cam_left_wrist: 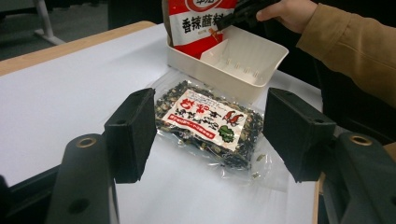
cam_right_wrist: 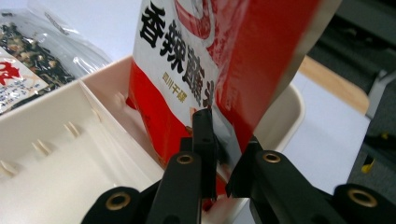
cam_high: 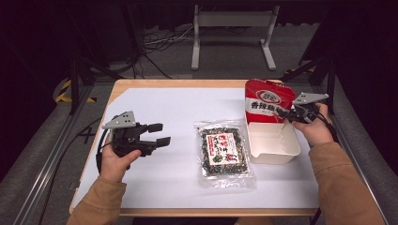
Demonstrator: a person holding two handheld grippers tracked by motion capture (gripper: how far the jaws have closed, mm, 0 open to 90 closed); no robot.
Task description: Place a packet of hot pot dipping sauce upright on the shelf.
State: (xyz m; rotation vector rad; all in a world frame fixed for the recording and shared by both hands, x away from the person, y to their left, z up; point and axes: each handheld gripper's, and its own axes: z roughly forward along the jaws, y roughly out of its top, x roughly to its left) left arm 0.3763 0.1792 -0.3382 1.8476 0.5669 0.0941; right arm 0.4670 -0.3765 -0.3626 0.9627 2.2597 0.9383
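1. Your right gripper (cam_right_wrist: 219, 154) has its two black fingers (cam_right_wrist: 204, 140) clamped on the lower edge of the red pouch (cam_right_wrist: 187, 70); in the high view the same gripper (cam_high: 287, 114) sits at the pouch's right side, above the far end of the tray.
2. Your left gripper (cam_high: 159, 133) is spread wide and grips nothing; in the left gripper view its two pads (cam_left_wrist: 133, 133) stand well apart, framing the clear packet (cam_left_wrist: 208, 123) that lies beyond them.
3. Count one red pouch (cam_high: 268, 101). It stands tilted in the far end of the tray, near the tabletop's far right corner. It is glossy red with a white band carrying large black characters, and a red-and-white round mark near the top.
4. Count one cream tray (cam_high: 274, 150), rectangular, with small ribs along its inner wall (cam_right_wrist: 56, 140). It lies along the right edge of the tabletop, and its near end is bare.
5. Count one clear packet (cam_high: 223, 152) of dark, speckled contents with a red-and-white label. It lies flat at the middle of the tabletop, just left of the tray, between your two hands.
6. Count one white sheet (cam_high: 187, 108) covering the wooden tabletop (cam_high: 141, 83), whose edge shows along the far side.
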